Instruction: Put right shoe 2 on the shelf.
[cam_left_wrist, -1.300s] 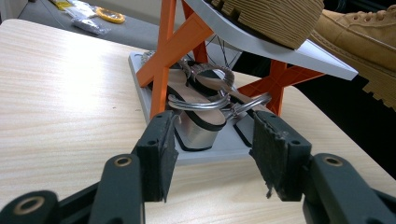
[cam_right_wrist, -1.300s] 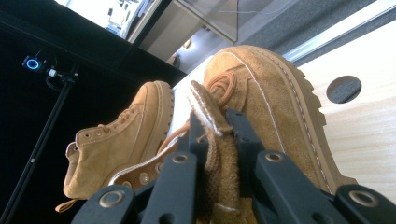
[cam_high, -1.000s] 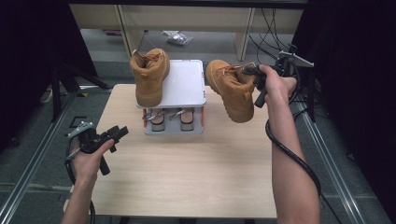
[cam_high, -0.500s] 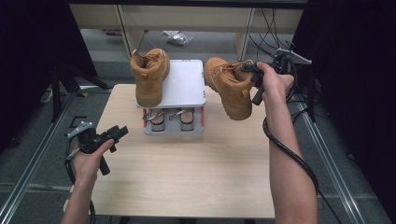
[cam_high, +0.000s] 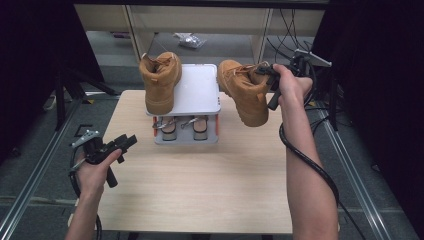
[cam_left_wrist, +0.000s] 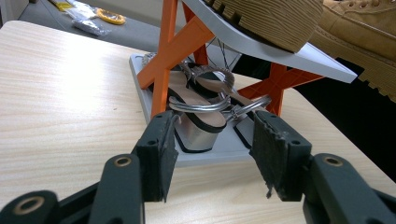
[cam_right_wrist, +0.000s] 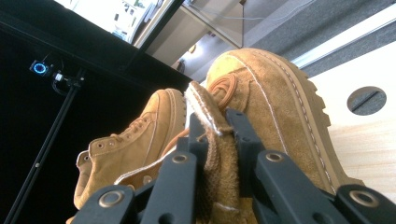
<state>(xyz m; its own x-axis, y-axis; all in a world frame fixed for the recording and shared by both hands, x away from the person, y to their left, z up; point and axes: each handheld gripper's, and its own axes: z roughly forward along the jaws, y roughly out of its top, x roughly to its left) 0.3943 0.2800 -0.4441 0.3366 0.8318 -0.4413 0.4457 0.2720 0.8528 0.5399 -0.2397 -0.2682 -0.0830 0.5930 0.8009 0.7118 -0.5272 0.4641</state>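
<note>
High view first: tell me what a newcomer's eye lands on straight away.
A tan boot hangs in the air to the right of the small rack, pinched at its collar by the right tongs. Its twin stands on the left of the rack's white top shelf, with a pair of sandals on the tier below. The left tongs hang open above the table's left edge, aimed at those sandals.

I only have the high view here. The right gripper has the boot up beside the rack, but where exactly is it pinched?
Observer: The right gripper has its jaws shut on the collar of the held boot, beside the laces.
Operator: And the left one?
Observer: The left gripper is open with nothing between its jaws, facing the rack.
Operator: What's on the lower shelf?
Observer: Sandals with metallic straps, between orange cross supports.
</note>
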